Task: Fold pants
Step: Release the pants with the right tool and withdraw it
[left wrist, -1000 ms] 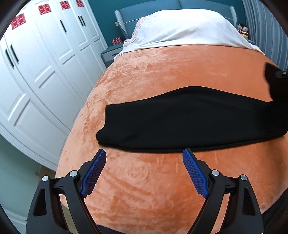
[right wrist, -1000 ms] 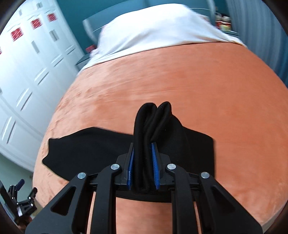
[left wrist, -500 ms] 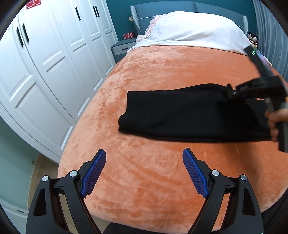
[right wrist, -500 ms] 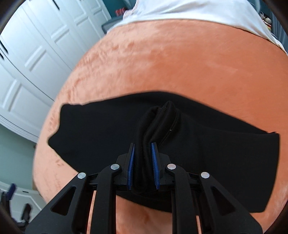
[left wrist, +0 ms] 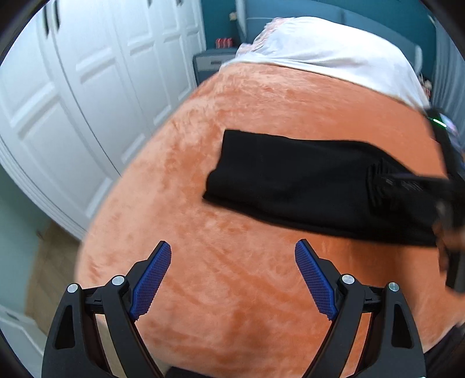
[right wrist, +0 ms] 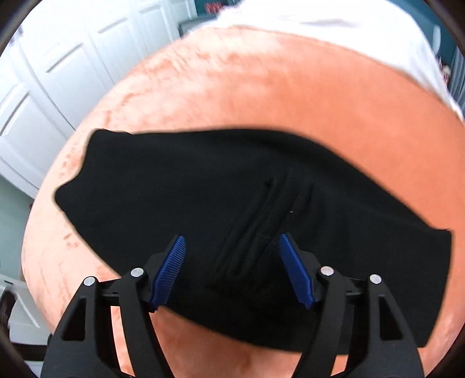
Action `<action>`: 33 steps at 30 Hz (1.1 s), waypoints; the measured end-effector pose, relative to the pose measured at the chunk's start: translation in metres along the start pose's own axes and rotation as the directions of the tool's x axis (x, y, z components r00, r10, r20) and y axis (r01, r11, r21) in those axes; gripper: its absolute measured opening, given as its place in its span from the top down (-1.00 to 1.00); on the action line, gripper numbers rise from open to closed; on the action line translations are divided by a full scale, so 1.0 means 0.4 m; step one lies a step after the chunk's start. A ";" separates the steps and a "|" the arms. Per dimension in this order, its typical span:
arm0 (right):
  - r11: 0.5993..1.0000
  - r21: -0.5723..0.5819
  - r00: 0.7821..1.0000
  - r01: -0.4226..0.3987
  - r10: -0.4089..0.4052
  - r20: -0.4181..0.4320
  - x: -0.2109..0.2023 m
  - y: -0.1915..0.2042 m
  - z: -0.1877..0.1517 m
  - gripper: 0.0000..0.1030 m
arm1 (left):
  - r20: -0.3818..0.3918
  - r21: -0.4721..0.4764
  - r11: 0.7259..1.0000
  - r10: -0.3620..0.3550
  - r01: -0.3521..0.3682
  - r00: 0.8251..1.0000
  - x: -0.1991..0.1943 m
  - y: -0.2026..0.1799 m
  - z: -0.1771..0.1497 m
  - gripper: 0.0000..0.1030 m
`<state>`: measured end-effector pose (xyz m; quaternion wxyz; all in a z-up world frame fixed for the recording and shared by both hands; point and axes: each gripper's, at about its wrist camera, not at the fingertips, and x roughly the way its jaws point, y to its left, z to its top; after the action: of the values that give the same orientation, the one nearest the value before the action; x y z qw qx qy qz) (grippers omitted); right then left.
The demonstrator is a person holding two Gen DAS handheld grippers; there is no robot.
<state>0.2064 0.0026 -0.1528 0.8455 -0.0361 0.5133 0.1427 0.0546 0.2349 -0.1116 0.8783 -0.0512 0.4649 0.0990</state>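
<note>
The black pants (left wrist: 290, 180) lie folded lengthwise as a long band across the orange bed cover (left wrist: 232, 276). In the right wrist view the pants (right wrist: 203, 189) fill the middle, with a rumpled ridge of cloth (right wrist: 261, 226) between the fingers. My right gripper (right wrist: 232, 267) is open just above that ridge and holds nothing. It also shows at the right edge of the left wrist view (left wrist: 407, 186), over the pants' right end. My left gripper (left wrist: 232, 279) is open and empty over bare cover, nearer than the pants' near edge.
White wardrobe doors (left wrist: 72, 116) stand close on the left, with a strip of wooden floor (left wrist: 43, 261) beside the bed. A white pillow or sheet (left wrist: 319, 49), a blue headboard (left wrist: 290, 11) and a grey nightstand (left wrist: 209, 64) are at the far end.
My right gripper has opened and let go of the bunched pants cloth, which now lies on the pants. The left view has swung left, so the pants sit further right.
</note>
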 end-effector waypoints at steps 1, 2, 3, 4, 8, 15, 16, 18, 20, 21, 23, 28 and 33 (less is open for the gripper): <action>1.000 0.001 0.999 0.017 -0.017 0.032 -0.045 0.003 -0.012 -0.53 | -0.021 -0.054 0.998 -0.034 0.033 0.999 0.019 0.019 0.013 -0.65; 1.000 0.006 0.998 0.030 -0.030 0.059 -0.086 0.002 -0.027 -0.58 | -0.031 -0.095 0.994 -0.062 0.058 0.998 0.033 0.029 0.022 -0.65; 0.999 0.013 0.996 0.039 -0.040 0.080 -0.116 0.000 -0.040 -0.62 | -0.038 -0.156 0.985 -0.086 0.079 0.996 0.061 0.047 0.040 -0.65; 0.999 0.026 0.993 0.045 -0.048 0.106 -0.153 -0.007 -0.060 -0.64 | -0.042 -0.177 0.981 -0.085 0.076 0.996 0.079 0.050 0.050 -0.65; 0.991 0.065 0.981 0.117 -0.125 0.146 -0.259 -0.048 -0.139 -0.64 | -0.042 -0.176 0.984 -0.019 0.012 0.999 0.157 0.026 0.096 -0.65; 0.982 0.046 0.973 0.181 -0.186 0.138 -0.328 -0.115 -0.231 -0.64 | -0.116 -0.167 0.985 0.028 -0.048 0.993 0.290 -0.038 0.121 -0.65; 0.983 0.046 0.975 0.176 -0.180 0.129 -0.324 -0.114 -0.239 -0.64 | -0.125 -0.164 0.985 0.032 -0.053 0.992 0.309 -0.044 0.124 -0.65; 0.983 0.048 0.977 0.174 -0.179 0.119 -0.323 -0.120 -0.254 -0.64 | -0.146 -0.164 0.984 0.040 -0.064 0.989 0.338 -0.052 0.127 -0.65; 0.984 0.053 0.980 0.168 -0.173 0.102 -0.314 -0.127 -0.267 -0.64 | -0.173 -0.181 0.982 0.019 -0.050 0.985 0.370 -0.054 0.127 -0.65; 0.984 0.057 0.980 0.166 -0.171 0.098 -0.312 -0.133 -0.273 -0.64 | -0.189 -0.196 0.979 0.016 -0.054 0.982 0.386 -0.052 0.125 -0.65; 0.986 0.064 0.984 0.155 -0.160 0.078 -0.299 -0.144 -0.281 -0.64 | -0.195 -0.205 0.977 0.015 -0.055 0.981 0.401 -0.053 0.122 -0.65; 0.985 0.076 0.986 0.157 -0.161 0.050 -0.276 -0.159 -0.297 -0.64 | -0.177 -0.242 0.969 0.002 -0.046 0.984 0.422 -0.050 0.125 -0.66; 0.983 0.113 0.989 0.144 -0.147 0.026 -0.257 -0.171 -0.304 -0.67 | -0.142 -0.275 0.961 -0.007 -0.033 0.990 0.426 -0.047 0.137 -0.65</action>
<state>0.0767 -0.1091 -0.1255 0.8631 -0.0240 0.5018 0.0525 0.1963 0.2481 -0.2217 0.8268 -0.1772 0.5078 0.1647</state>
